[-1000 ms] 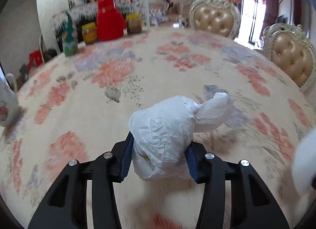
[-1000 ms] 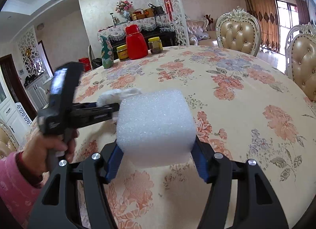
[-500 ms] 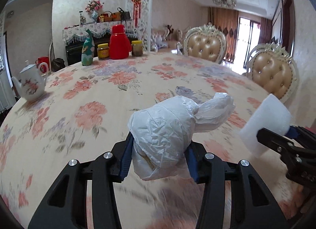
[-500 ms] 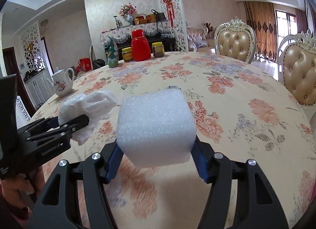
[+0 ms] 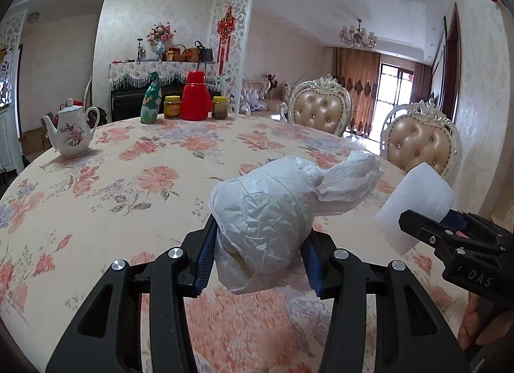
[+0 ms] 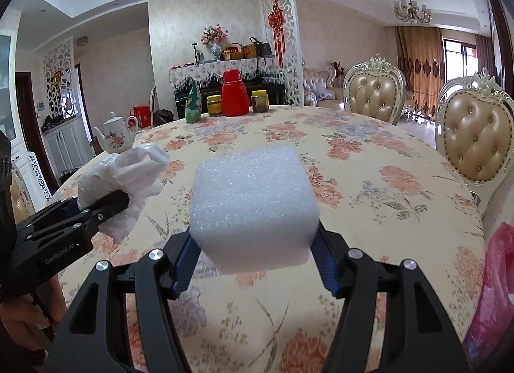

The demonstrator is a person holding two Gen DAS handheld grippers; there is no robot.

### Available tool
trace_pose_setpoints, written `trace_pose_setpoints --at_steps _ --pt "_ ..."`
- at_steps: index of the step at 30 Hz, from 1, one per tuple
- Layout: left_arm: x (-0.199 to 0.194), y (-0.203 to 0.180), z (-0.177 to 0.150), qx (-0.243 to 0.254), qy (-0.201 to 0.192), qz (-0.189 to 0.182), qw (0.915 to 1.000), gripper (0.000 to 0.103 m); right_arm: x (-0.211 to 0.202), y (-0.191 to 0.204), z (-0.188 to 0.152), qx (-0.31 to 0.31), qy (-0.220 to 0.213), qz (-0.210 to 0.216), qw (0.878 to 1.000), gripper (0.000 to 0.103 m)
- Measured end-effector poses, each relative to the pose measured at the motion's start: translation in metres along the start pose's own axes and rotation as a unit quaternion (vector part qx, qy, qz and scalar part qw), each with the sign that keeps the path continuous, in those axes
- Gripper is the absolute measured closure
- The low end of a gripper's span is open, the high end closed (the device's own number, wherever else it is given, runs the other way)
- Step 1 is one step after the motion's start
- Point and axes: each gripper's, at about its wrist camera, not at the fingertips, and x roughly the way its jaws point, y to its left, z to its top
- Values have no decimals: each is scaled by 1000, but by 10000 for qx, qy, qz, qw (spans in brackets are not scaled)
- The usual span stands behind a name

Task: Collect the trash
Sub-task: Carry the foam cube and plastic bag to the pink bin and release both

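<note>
Carry both loads level above the desk and keep grip pressure steady until a trash container is reached; none is identifiable here, though a pink bag shows at the right edge of the right wrist view. Your left gripper has its jaws closed on the crumpled white plastic bag, which bulges forward past the blue pads. Your right gripper has its jaws clamped on the white foam block, seated squarely between them. Both items hang clear of the desk.
</note>
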Motion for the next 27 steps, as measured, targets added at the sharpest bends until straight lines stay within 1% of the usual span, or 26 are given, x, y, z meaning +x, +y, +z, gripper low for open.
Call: trace_pose_setpoints --at_steps 7,15,21,27 --pt "-11 -8 -8 56 -49 -88 9999 58 -22 -4 -6 35 -108 -70 9999 42" --pt "-14 -26 -6 235 -89 -261 9993 57 -37 -18 -11 137 -174 -203 9995 42" --pt "-10 -51 -4 466 -86 -467 9978 57 -51 -38 -14 285 -257 -369 9986 42" --pt "-2 -82 0 694 -74 -762 9946 57 -65 -64 -19 445 -336 -592 9967 42"
